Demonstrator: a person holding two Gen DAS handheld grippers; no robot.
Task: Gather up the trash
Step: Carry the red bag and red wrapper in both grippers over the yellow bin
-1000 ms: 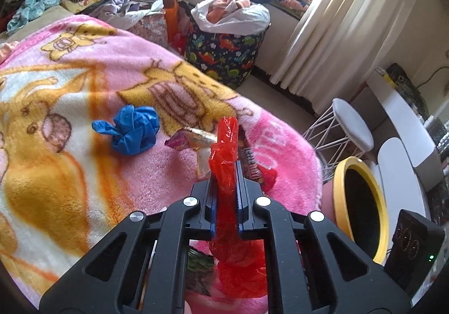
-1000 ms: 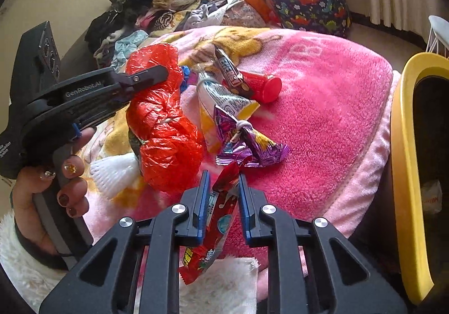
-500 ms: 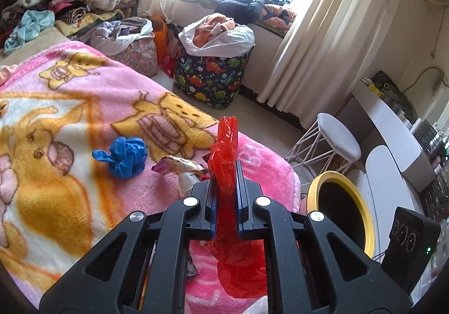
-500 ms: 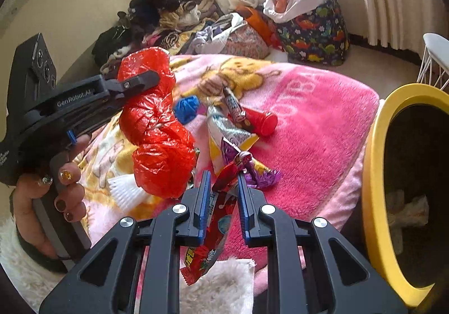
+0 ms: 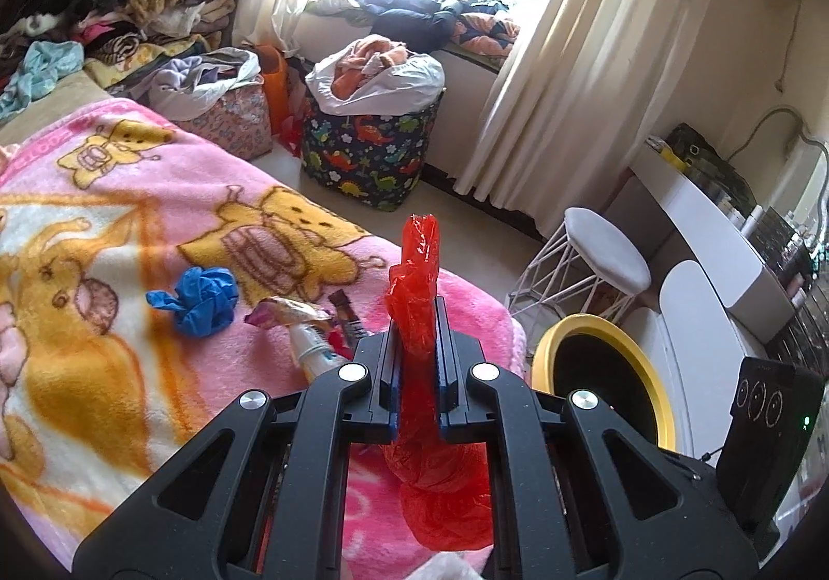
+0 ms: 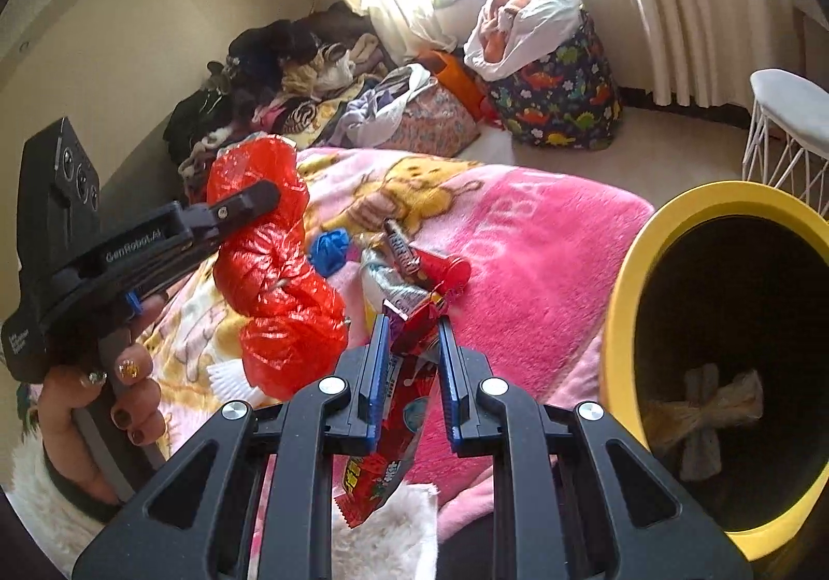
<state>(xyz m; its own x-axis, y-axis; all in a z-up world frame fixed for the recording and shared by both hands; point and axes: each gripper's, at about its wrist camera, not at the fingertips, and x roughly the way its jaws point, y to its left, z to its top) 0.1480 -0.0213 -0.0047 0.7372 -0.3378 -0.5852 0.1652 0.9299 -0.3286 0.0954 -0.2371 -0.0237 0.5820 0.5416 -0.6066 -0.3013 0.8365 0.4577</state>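
Left wrist view: left gripper (image 5: 418,321) pinches a red bag (image 5: 422,300); jaws pressed tight on it, bag tip sticking up past the fingertips, bulk hanging below.
Only in this view: desk (image 5: 725,238) at far right, and the bin (image 5: 606,378) seen small, right of the bed.
Right wrist view: right gripper (image 6: 412,336) pinches a red wrapper (image 6: 399,404); jaws nearly together on it, wrapper tail dangling beneath.
Only in this view: person's hand (image 6: 98,419) around the left gripper's handle at left; scraps lying at the bin's bottom.
Both views: pink blanket (image 5: 103,227) with a blue wad (image 5: 199,301) and several wrappers (image 6: 409,264) lying on it; dinosaur basket (image 5: 370,160) far; stool (image 5: 603,258) at right.
Left gripper pose: tilted downward over the blanket's near edge, bag clear of the blanket.
Right gripper pose: tilted downward, just left of the bin's yellow rim, wrapper over the blanket edge.
Trash left: wad and wrappers on the blanket, between the grippers and the far basket.
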